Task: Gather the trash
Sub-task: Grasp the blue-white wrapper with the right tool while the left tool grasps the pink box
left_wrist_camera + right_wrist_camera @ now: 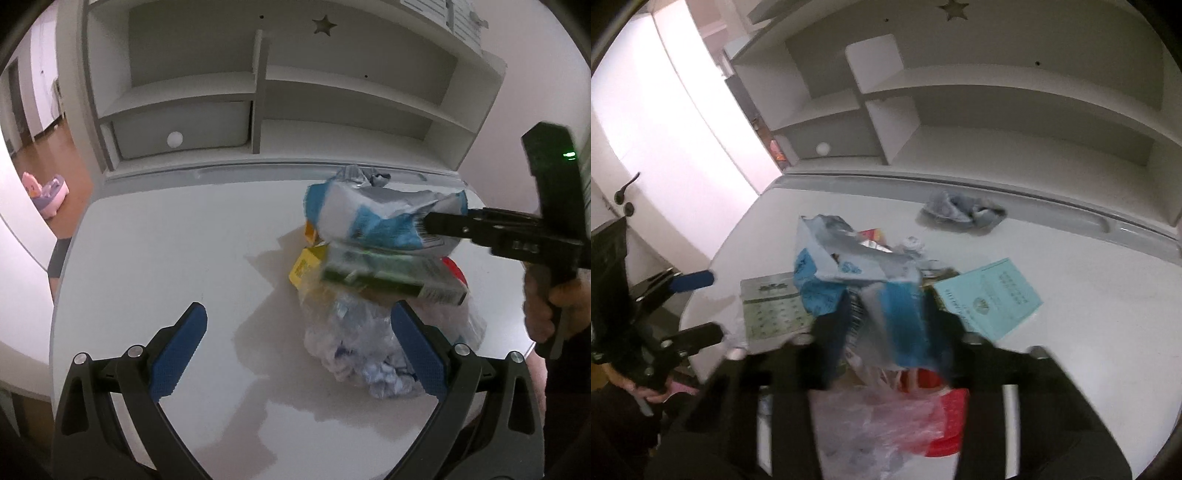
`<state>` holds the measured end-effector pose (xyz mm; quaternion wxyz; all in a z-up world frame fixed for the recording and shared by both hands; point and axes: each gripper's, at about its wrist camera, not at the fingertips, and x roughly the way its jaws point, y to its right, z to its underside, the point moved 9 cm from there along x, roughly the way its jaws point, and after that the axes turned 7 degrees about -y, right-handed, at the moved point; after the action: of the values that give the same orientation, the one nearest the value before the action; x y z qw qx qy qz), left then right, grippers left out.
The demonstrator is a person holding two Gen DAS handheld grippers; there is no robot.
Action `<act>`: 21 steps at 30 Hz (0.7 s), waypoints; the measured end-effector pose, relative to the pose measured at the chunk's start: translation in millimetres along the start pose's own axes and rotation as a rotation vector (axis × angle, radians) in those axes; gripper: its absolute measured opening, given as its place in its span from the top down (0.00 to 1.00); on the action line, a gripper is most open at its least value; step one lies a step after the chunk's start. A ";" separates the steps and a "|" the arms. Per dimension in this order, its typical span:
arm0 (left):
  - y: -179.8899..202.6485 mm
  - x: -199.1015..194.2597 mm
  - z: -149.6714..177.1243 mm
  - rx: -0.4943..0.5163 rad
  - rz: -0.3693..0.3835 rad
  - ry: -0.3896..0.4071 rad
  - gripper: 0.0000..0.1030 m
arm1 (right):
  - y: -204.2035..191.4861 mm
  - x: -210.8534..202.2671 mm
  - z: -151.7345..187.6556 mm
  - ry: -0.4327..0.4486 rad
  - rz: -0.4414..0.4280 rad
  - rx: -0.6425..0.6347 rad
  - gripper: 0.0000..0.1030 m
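A pile of trash lies on the white desk (166, 240). My right gripper (430, 225) is shut on a crumpled blue-and-white snack bag (376, 218) and holds it above the pile; the bag also shows in the right wrist view (886, 295) between my blurred fingers. Under it lie a green box (391, 277), a yellow packet (306, 266), a red item (456, 273) and a clear plastic bag (354, 343). My left gripper (295, 347) is open and empty; its right finger is beside the clear bag.
A white shelf unit (258, 92) stands at the desk's back edge. A grey cloth (964, 210) lies near it. A light-green booklet (990, 295) and a green printed sheet (772, 306) lie on the desk. A black bag (607, 277) hangs at the left.
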<state>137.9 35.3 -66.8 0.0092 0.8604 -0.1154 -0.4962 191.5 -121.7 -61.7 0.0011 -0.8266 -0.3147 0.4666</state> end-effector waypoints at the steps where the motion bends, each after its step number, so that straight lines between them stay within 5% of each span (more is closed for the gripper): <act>1: 1.7 0.0 -0.8 0.012 -0.011 0.005 0.06 | -3.9 -5.4 -1.7 0.021 -0.002 -0.008 0.81; 8: 30.2 -7.6 -4.6 0.171 -0.062 0.048 0.06 | -24.4 -66.3 -6.1 0.205 0.008 0.019 0.84; 14: 26.5 -5.5 -27.0 0.389 -0.221 0.058 0.06 | -13.7 -105.5 23.4 0.262 0.010 0.090 0.84; 21: -3.3 39.1 -83.0 0.209 -0.058 -0.110 0.06 | 14.7 -112.6 55.8 0.273 0.003 0.205 0.84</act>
<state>228.5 22.2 -58.4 -0.1012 0.8311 -0.1421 -0.5281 114.7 -208.4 -10.8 0.1275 -0.8783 -0.2609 0.3798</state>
